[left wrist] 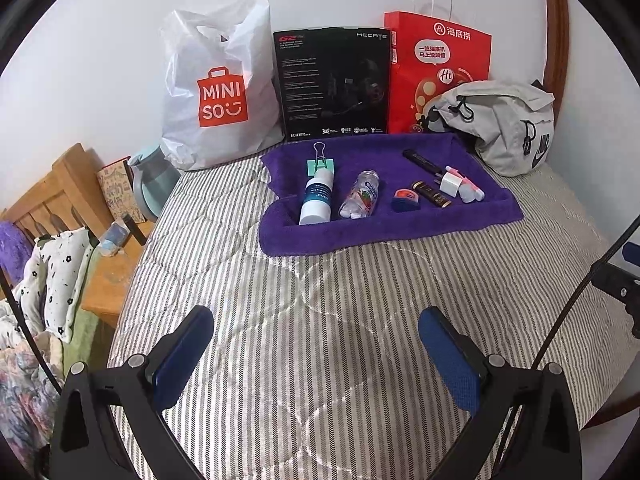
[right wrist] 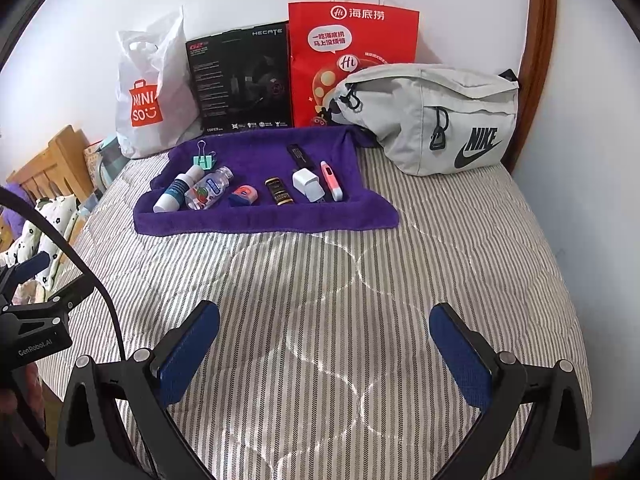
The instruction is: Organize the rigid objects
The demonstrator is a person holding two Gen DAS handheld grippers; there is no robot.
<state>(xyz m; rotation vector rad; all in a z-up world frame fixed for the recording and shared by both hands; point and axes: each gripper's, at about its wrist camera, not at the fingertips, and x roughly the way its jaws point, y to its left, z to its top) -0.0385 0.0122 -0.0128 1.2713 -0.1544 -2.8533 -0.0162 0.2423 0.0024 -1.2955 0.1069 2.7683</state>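
Purple towel (right wrist: 256,216) lies flat on a grey-striped quilted mattress (right wrist: 340,300) and carries a loose row of small rigid items near the wall. From one end: a white bottle (right wrist: 176,192) and a clear bottle (right wrist: 208,190), both on their sides, caps toward the wall; a green binder clip (right wrist: 205,158) just behind them; a small blue-and-orange object (right wrist: 243,195); a dark tube (right wrist: 280,191), long axis running front to back; a white charger block (right wrist: 306,185); a pink-and-white pen-shaped item (right wrist: 331,181), also front to back; and a black stick (right wrist: 299,155) behind the charger.

Against the white wall stand a white Miniso bag (left wrist: 216,92), a black headset box (left wrist: 332,84) and a red paper bag (left wrist: 438,68), with a grey Nike pouch (right wrist: 436,116) beside the towel. A wooden headboard (left wrist: 60,188) is off to the side.

Left gripper (left wrist: 316,356) and right gripper (right wrist: 324,356) hover over bare mattress, well short of the towel, blue pads spread wide, holding nothing.
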